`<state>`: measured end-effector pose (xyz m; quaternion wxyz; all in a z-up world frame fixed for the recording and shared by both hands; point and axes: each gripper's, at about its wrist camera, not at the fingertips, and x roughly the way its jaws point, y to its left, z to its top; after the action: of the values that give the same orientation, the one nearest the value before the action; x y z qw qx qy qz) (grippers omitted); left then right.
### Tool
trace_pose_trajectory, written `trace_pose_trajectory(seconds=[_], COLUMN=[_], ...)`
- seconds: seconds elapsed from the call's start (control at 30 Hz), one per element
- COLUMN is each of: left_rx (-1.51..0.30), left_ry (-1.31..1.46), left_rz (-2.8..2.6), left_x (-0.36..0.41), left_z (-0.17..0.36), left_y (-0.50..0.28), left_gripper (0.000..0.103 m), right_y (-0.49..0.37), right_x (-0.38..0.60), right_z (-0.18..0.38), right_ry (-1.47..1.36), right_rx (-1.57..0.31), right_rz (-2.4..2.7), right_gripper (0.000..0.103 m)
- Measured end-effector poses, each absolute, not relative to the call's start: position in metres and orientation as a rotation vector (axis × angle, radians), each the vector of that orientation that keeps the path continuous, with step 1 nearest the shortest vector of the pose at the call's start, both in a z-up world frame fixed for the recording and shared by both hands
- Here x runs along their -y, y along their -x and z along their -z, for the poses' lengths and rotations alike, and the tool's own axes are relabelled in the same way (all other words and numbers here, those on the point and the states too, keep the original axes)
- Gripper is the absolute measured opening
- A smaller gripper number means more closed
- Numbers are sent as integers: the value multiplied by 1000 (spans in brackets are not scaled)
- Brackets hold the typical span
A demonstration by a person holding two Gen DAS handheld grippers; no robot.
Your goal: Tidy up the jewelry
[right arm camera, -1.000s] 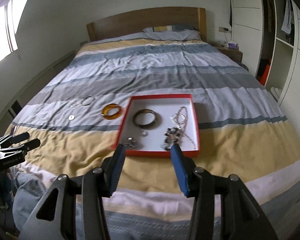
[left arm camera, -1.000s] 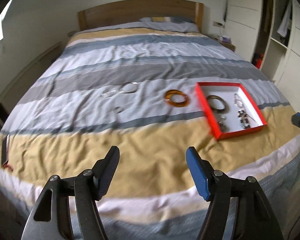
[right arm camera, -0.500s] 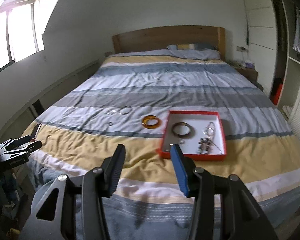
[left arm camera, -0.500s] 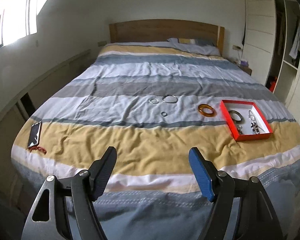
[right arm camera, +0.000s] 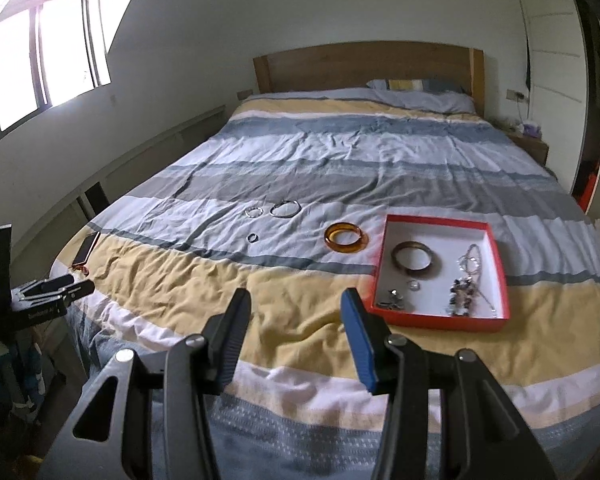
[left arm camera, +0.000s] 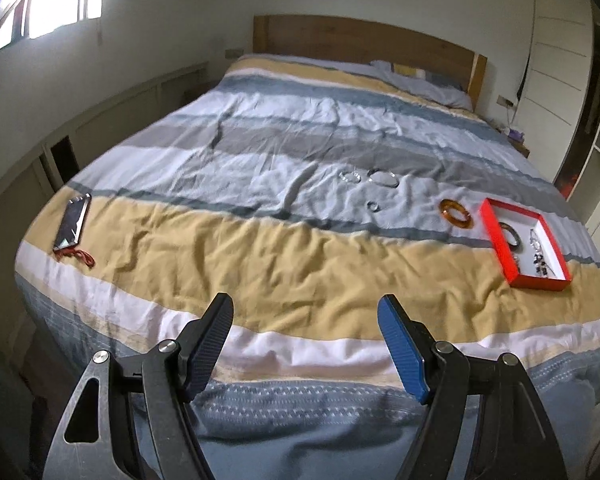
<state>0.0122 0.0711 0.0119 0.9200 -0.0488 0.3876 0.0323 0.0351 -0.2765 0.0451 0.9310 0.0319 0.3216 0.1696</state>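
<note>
A red box with a white inside (right arm camera: 496, 272) (left arm camera: 496, 236) lies on the striped bed at the right. It holds a dark bangle (right arm camera: 414, 256), a beaded necklace (right arm camera: 466, 284), a small ring and a small charm. On the cover left of the box lie an amber bangle (right arm camera: 346, 237) (left arm camera: 456, 215), a large silver hoop (right arm camera: 285, 208) (left arm camera: 384, 178), a smaller silver bracelet (right arm camera: 254, 212) (left arm camera: 350, 176) and a small ring (right arm camera: 252, 237) (left arm camera: 374, 206). My left gripper (left arm camera: 305, 316) and my right gripper (right arm camera: 296, 310) are both open and empty, held back over the foot of the bed.
A phone with a red cord (left arm camera: 71, 222) (right arm camera: 86, 249) lies at the bed's left corner. My left gripper's body shows at the far left of the right wrist view (right arm camera: 40, 300). A window, wooden headboard (right arm camera: 368, 66), nightstand and wardrobe surround the bed.
Both grippers have pulled back and away from the bed, so the jewelry and box look smaller and farther. The left view has swung left, bringing the phone into view. Jaws stayed open.
</note>
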Motion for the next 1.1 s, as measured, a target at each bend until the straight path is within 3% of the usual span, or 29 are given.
trace_pose_trajectory(seconds=[0.2,0.6,1.1], left_rx=[-849,-949,-946], left_ry=[136,108,55], left_rz=[-42,62,151], left_x=[-79,-55,-29], left_z=[18,66,87], left_y=[-44,-125,-209], left_gripper=[73,62,55], right_y=[-78,-153,-217], right_x=[266,245,228], right_z=[-15,43,76], right_ry=[-81,-99,-128], right_rx=[-716,-818,-852], right_rz=[-344,-355,-375], right_gripper=[45,45,45])
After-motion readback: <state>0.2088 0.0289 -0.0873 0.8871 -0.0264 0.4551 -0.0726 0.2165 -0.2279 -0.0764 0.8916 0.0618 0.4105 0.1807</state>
